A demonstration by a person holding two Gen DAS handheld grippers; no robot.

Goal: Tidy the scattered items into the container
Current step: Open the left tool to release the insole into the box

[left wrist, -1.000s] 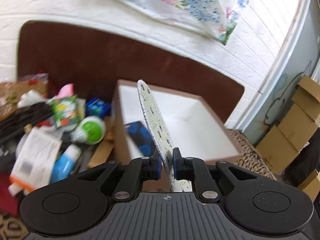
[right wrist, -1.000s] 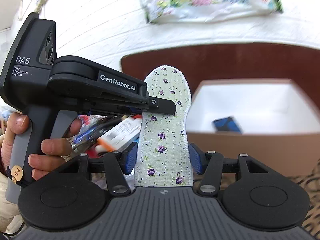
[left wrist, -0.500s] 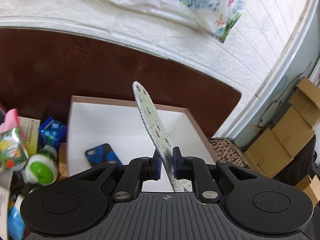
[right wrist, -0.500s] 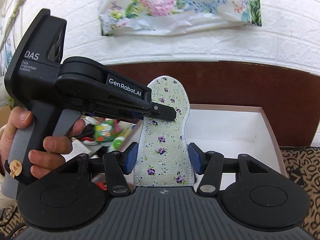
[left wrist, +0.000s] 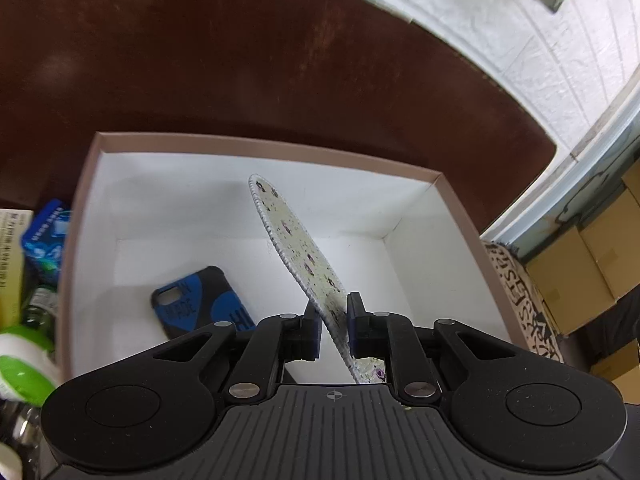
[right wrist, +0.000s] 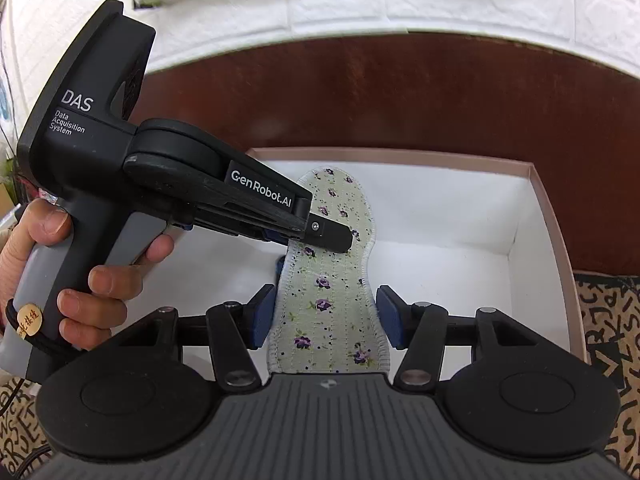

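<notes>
- Left wrist view: the left gripper (left wrist: 334, 328) pinches the floral insole (left wrist: 298, 258) edge-on, above the open white box (left wrist: 448, 200).
- A blue-and-black phone case (left wrist: 200, 302) lies on the box floor (left of the insole).
- Right wrist view: the right gripper (right wrist: 324, 318) has its blue pads at either edge of the insole (right wrist: 328, 308); whether they press it I cannot tell.
- A person's hand (right wrist: 80, 276) holds the left gripper's handle.

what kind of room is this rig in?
Probably a home or storeroom corner, not a lab: white brick-pattern wall, stacked cardboard boxes, and a patterned cloth under the white storage box.
</notes>
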